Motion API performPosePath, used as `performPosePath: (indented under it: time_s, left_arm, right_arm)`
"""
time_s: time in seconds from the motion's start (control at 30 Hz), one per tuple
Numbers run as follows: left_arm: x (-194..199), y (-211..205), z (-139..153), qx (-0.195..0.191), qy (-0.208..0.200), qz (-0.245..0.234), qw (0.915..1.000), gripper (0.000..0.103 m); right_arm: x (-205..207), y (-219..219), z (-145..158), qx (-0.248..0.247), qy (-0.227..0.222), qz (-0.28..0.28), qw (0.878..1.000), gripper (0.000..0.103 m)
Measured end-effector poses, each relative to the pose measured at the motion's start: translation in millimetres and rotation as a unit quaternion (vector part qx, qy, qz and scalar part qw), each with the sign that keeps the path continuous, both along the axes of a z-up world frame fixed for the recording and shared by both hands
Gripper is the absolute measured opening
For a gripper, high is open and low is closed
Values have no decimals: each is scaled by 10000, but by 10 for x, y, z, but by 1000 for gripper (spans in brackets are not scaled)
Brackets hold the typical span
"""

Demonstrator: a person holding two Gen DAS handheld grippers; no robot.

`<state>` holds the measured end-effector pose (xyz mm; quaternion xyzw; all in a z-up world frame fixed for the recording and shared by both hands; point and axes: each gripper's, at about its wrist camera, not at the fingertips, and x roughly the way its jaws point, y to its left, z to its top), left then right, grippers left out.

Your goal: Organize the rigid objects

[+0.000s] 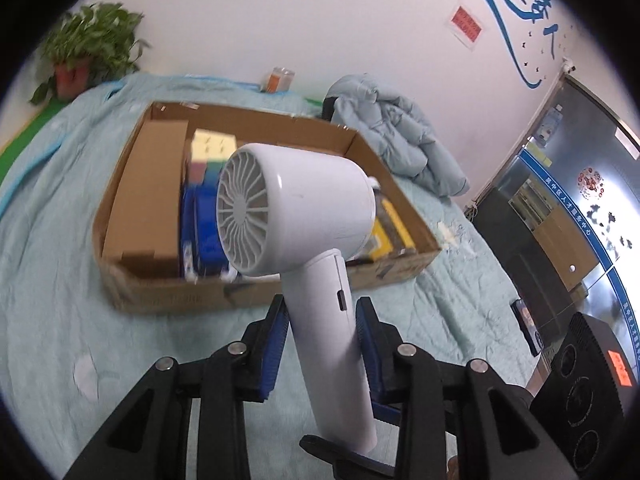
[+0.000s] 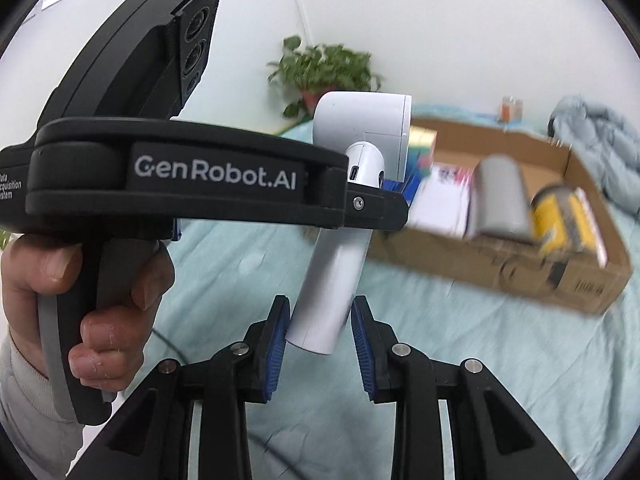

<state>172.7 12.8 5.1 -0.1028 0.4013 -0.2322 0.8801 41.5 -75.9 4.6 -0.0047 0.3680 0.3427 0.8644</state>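
Note:
My left gripper (image 1: 322,312) is shut on the handle of a white hair dryer (image 1: 296,216), held upright above the bed with its grey rear grille facing me. Behind it lies an open cardboard box (image 1: 168,296) holding a brown carton, a colourful cube and blue items. In the right wrist view the left gripper's black body (image 2: 180,176) holds the same hair dryer (image 2: 336,276) from the side. My right gripper (image 2: 320,316) is open with its blue pads on either side of the dryer handle's lower end, the left pad close to it. The box (image 2: 520,272) lies at the right there.
A light blue bedspread (image 1: 52,260) covers the surface. A crumpled blue jacket (image 1: 400,136) lies behind the box, a potted plant (image 1: 88,52) stands at the far left, and a jar (image 1: 278,78) stands by the wall. A black device (image 1: 584,380) is at the right.

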Motion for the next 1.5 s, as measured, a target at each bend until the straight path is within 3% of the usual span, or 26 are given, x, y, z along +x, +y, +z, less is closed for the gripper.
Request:
performPosePath:
  time_s: [0.23, 0.53, 0.73, 0.87, 1.0, 1.07, 1.13, 1.2, 1.27, 1.3, 1.4, 1.5]
  left_arm:
    - [625, -59, 110, -131, 33, -204, 9997, 33]
    - [1455, -78, -262, -315, 856, -285, 9954, 33]
    - [1634, -113, -494, -192, 1225, -264, 9919, 34]
    - [1625, -115, -547, -84, 1311, -284, 9909, 34]
    - [1431, -45, -431, -1, 969, -338, 9947, 43]
    - [1317, 3, -368, 146, 743, -285, 9967, 45]
    - [1133, 77, -295, 379, 414, -96, 9984, 51]
    - [917, 157, -225, 579, 7, 154, 9982, 66]
    - [664, 233, -166, 808, -454, 514, 9944, 82]
    - [490, 266, -141, 960, -754, 788, 9894, 84]
    - [179, 286, -133, 1239, -1147, 1136, 9791, 84]
    - [-88, 276, -175, 1435, -1196, 1462, 9715, 84]
  right_arm:
    - [680, -86, 190, 13, -30, -235, 9997, 30]
    - [1603, -56, -54, -53, 625, -449, 9970, 30]
    - [1906, -56, -300, -18, 1059, -620, 9924, 29]
    - [1959, 4, -348, -84, 1078, -715, 9916, 33]
    - [1871, 8, -339, -132, 1035, -835, 9910, 40]
    - [1777, -29, -319, -57, 984, -884, 9912, 65]
    - [1672, -106, -283, 13, 734, -991, 9924, 76]
    - [1547, -182, -270, 26, 489, -1115, 9926, 84]
    - [1434, -243, -268, 45, 287, -1189, 9925, 93]
    - [1327, -271, -263, 41, 169, -1205, 9926, 94]
    - [1045, -310, -234, -62, -28, -1279, 9918, 97]
    - [828, -380, -233, -170, -88, -1402, 9899, 97]
